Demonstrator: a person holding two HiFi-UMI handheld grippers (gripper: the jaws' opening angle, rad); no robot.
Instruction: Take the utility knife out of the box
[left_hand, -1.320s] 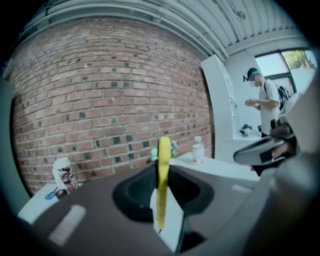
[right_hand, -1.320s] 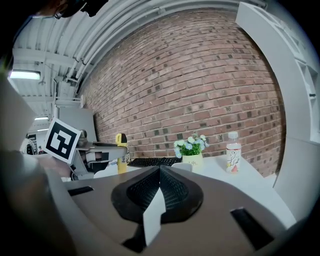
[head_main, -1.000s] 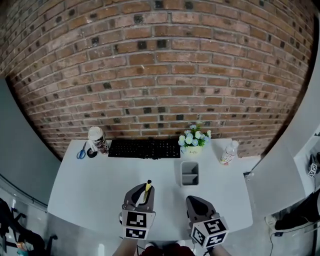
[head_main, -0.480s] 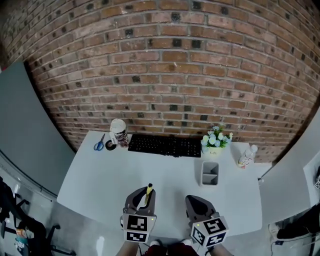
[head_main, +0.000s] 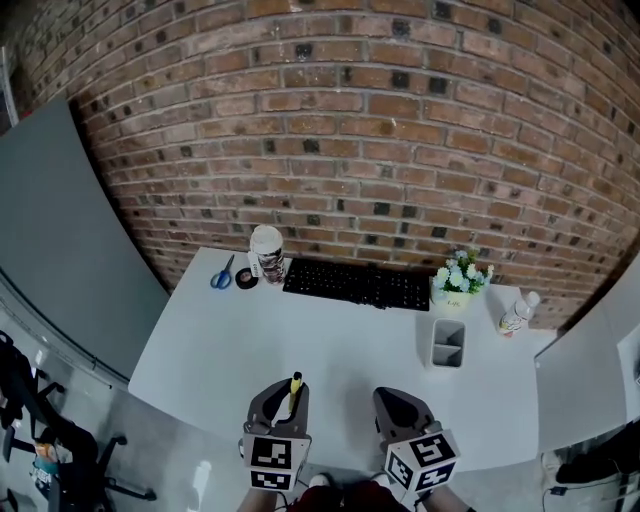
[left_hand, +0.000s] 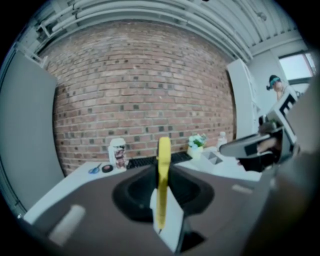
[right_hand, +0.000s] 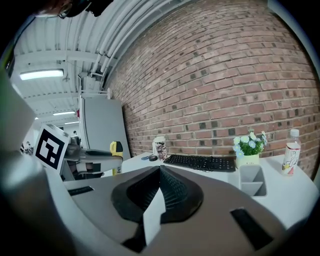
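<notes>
A yellow utility knife (head_main: 294, 386) stands upright between the jaws of my left gripper (head_main: 285, 394), which is shut on it over the near edge of the white table (head_main: 300, 340). In the left gripper view the knife (left_hand: 162, 180) rises straight up between the dark pads. The grey two-compartment box (head_main: 448, 343) stands at the table's right, well ahead of both grippers. My right gripper (head_main: 398, 404) hangs beside the left one; its jaws (right_hand: 161, 172) meet with nothing between them. The box (right_hand: 251, 180) also shows in the right gripper view.
Along the brick wall stand a black keyboard (head_main: 356, 283), a flower pot (head_main: 458, 280), a small bottle (head_main: 516, 315), a printed cup (head_main: 267, 252), blue scissors (head_main: 221, 277) and a black tape roll (head_main: 245, 278). A grey partition (head_main: 60, 230) stands left of the table.
Both grippers have drawn back from the table towards its near edge, so the table looks farther off. The knife stays in the left gripper; the right stays shut.
</notes>
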